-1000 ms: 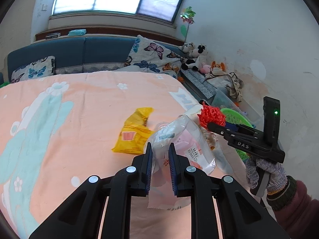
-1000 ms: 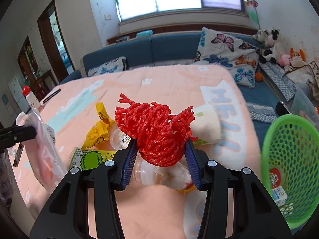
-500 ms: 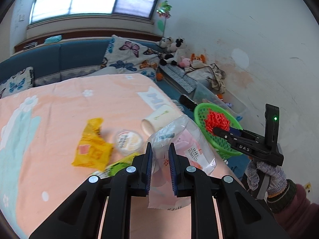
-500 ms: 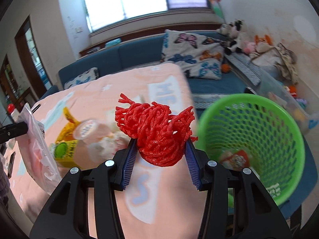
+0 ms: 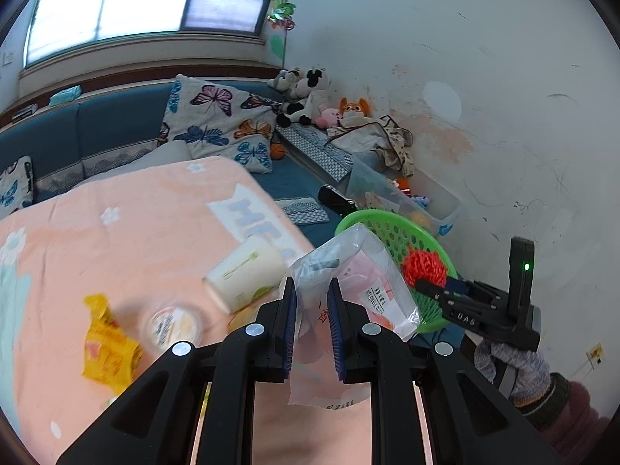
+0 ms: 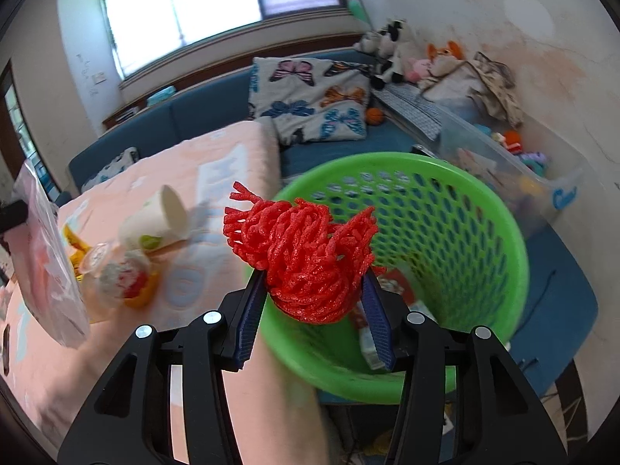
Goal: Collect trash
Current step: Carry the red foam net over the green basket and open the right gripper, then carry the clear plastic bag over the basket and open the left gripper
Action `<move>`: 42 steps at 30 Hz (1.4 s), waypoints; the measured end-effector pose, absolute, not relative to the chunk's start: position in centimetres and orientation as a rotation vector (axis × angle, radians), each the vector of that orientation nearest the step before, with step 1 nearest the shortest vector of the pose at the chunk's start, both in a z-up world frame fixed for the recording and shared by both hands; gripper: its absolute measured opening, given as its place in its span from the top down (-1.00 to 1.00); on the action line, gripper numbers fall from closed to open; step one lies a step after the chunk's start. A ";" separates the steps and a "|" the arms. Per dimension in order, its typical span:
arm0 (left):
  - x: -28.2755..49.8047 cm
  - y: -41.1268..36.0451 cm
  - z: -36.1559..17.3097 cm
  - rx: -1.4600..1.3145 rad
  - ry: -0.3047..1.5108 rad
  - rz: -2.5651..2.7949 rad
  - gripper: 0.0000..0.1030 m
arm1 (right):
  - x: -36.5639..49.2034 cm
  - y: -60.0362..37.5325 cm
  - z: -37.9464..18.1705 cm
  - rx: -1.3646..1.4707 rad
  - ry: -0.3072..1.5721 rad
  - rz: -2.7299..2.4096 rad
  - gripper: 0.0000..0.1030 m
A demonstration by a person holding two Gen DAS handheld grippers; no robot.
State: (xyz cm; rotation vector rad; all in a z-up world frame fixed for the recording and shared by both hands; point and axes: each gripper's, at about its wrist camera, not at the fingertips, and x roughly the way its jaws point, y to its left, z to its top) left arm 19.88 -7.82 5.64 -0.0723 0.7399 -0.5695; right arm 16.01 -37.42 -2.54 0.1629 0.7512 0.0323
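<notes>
My right gripper (image 6: 314, 283) is shut on a red foam net (image 6: 302, 255) and holds it over the near rim of the green mesh basket (image 6: 465, 209); some packets lie in the basket. My left gripper (image 5: 312, 302) is shut on a clear plastic bag (image 5: 356, 279), held above the table's right edge. In the left wrist view the right gripper (image 5: 420, 285) holds the red net (image 5: 424, 267) over the basket (image 5: 387, 224). On the peach tablecloth (image 5: 116, 240) lie a white paper cup (image 5: 248, 271), a lidded tub (image 5: 172, 325) and a yellow wrapper (image 5: 108, 352).
A blue sofa (image 5: 97, 139) with butterfly cushions (image 5: 221, 124) runs behind the table. A clear storage bin (image 5: 407, 201) with toys stands by the white wall behind the basket. Stuffed toys (image 5: 306, 93) sit in the corner.
Both grippers have swung right from over the table toward the green basket. The red net is now over the basket's rim. Both grips are unchanged.
</notes>
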 end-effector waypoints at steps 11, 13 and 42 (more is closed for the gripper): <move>22.7 -14.1 6.2 -0.018 0.746 -0.618 0.69 | 15.8 -41.2 -4.2 0.219 0.777 -0.028 -0.23; 23.0 -15.1 6.1 -0.012 0.751 -0.623 0.69 | 15.6 -41.6 -4.3 0.216 0.776 -0.036 -0.28; 26.7 -24.5 0.9 0.005 0.866 -0.669 0.60 | 10.0 -44.0 -2.9 0.245 0.716 -0.068 -0.36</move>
